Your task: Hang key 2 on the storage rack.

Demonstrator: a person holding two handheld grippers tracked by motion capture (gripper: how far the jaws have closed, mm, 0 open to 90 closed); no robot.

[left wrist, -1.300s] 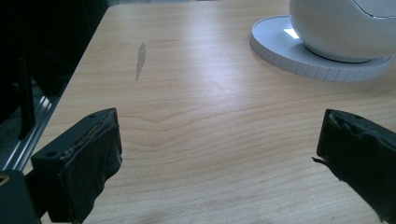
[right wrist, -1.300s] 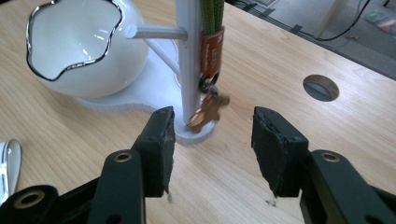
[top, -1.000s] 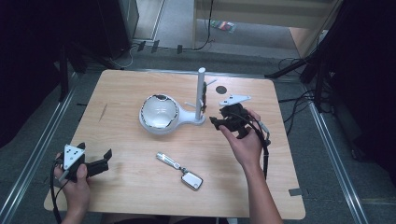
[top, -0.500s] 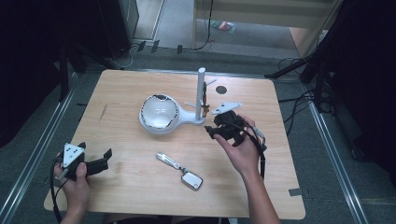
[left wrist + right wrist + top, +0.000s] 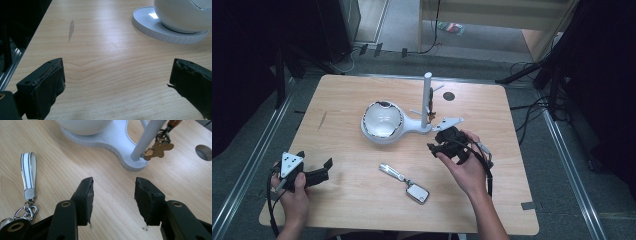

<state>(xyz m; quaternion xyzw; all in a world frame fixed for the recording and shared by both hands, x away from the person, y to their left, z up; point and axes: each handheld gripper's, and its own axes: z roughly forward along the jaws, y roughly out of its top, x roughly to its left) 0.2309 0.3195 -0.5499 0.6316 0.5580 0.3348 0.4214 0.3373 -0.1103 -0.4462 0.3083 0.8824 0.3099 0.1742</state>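
A white key stand has a bowl [image 5: 383, 121] and an upright post [image 5: 427, 97]. A brass figure-shaped charm [image 5: 160, 147] hangs on the post. A keyring with a white striped strap [image 5: 392, 171] [image 5: 28, 171] and a shiny square tag [image 5: 418, 193] lies flat on the table in front of the stand. My right gripper [image 5: 435, 148] [image 5: 113, 185] hovers low over the table between the stand's base and the keyring. It is open, and its jaws have just closed a little with nothing between them. My left gripper [image 5: 328, 169] [image 5: 117, 72] rests open at the front left, pointing toward the bowl [image 5: 182, 15].
The wooden table [image 5: 512, 200] has a round cable hole [image 5: 449, 96] behind the post and a dark scratch [image 5: 322, 120] at its left. Metal rails [image 5: 247, 175] and cables [image 5: 532, 120] run along the floor on both sides.
The right gripper has moved left and toward the person, away from the post and closer to the keyring. The left gripper has stayed in place.
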